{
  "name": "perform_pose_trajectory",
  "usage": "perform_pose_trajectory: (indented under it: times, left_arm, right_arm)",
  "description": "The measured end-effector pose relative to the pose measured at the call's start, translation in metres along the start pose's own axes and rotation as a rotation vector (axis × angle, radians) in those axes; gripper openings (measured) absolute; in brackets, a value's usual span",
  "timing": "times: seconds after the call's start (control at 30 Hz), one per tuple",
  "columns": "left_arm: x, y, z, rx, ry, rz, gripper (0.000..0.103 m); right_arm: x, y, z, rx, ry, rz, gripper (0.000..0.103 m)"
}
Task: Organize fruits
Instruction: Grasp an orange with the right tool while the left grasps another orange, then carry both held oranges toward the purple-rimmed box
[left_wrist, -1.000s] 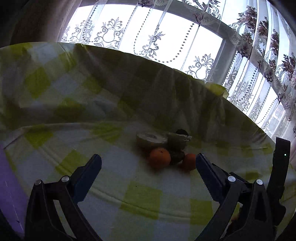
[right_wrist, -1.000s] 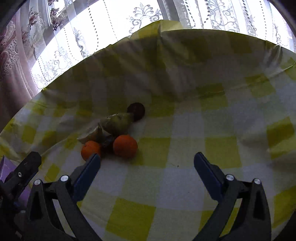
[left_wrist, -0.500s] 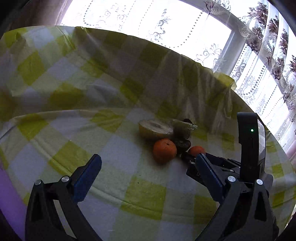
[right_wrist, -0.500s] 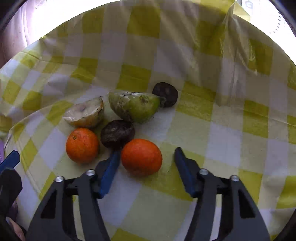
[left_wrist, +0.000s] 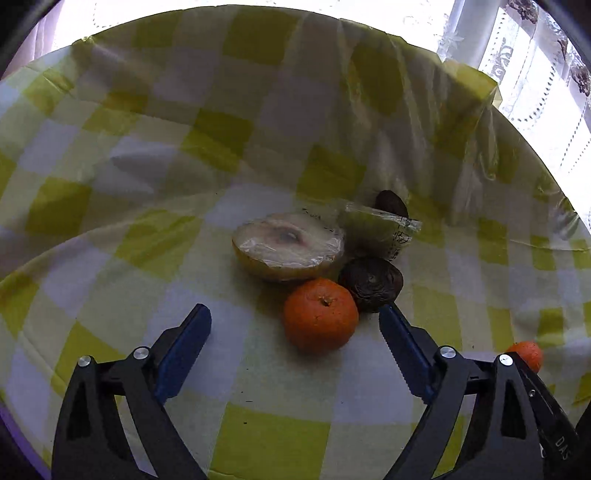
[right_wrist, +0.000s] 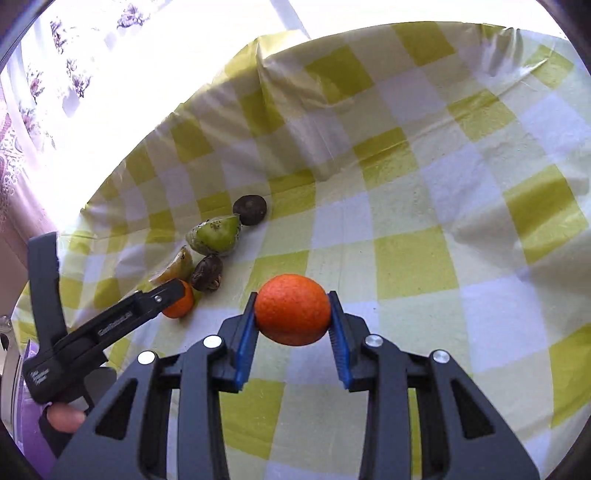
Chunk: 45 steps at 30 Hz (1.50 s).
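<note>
In the right wrist view my right gripper (right_wrist: 292, 317) is shut on an orange (right_wrist: 292, 309), held clear of the fruit pile; that orange (left_wrist: 526, 353) peeks out at the right edge of the left wrist view. My left gripper (left_wrist: 295, 325) has its jaws closing around a second orange (left_wrist: 320, 314) that lies between them, pads not touching it. Behind it lie a wrapped cut fruit half (left_wrist: 288, 246), a dark wrinkled fruit (left_wrist: 371, 283), a wrapped green fruit piece (left_wrist: 376, 230) and a second dark fruit (left_wrist: 391, 203). From the right wrist view the left gripper (right_wrist: 173, 295) reaches over the second orange (right_wrist: 181, 304).
A yellow-and-white checked cloth (right_wrist: 424, 229) covers the table and rises in folds at the back (left_wrist: 332, 92). Bright windows with lace curtains (right_wrist: 74, 74) stand behind. A person's thumb (right_wrist: 66, 419) holds the left gripper's handle. A purple edge (left_wrist: 11, 424) shows at lower left.
My right gripper closed on the nearer orange and carried it right, away from the pile. My left gripper moved in and down toward the other orange, and its jaws narrowed.
</note>
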<state>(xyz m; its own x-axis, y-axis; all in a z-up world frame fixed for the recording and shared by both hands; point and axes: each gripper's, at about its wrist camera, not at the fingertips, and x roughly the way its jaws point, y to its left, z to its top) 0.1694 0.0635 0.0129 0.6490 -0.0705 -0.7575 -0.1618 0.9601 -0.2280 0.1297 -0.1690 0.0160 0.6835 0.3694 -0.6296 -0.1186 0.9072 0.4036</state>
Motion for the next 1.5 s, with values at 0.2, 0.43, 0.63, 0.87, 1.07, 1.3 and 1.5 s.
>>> perform_pose_trajectory:
  times: [0.2, 0.43, 0.63, 0.87, 1.07, 1.3, 1.5]
  left_arm:
    - [0.003, -0.008, -0.002, 0.069, 0.003, 0.028, 0.071]
    - [-0.005, -0.012, -0.007, 0.110, -0.041, 0.025, 0.038]
    - [-0.025, 0.000, -0.011, 0.052, -0.126, 0.013, 0.038]
    - [-0.061, 0.017, -0.022, -0.080, -0.266, -0.060, 0.038]
    - [-0.090, 0.012, -0.043, -0.063, -0.348, -0.036, 0.038]
    - [-0.130, 0.009, -0.072, -0.039, -0.457, -0.007, 0.038]
    - [-0.149, 0.016, -0.094, -0.053, -0.442, -0.038, 0.038]
  right_arm:
    - [-0.007, 0.000, -0.004, 0.013, -0.028, 0.009, 0.036]
    - [-0.004, -0.002, -0.005, 0.031, -0.031, 0.018, 0.036]
    - [-0.001, -0.003, -0.005, 0.035, -0.021, 0.034, 0.036]
    - [0.001, -0.007, -0.004, 0.052, -0.026, 0.051, 0.036]
    - [0.002, -0.008, -0.002, 0.065, -0.025, 0.059, 0.036]
    - [-0.006, -0.009, -0.001, 0.073, -0.056, 0.074, 0.036]
    - [-0.018, -0.008, -0.004, 0.076, -0.083, 0.129, 0.036]
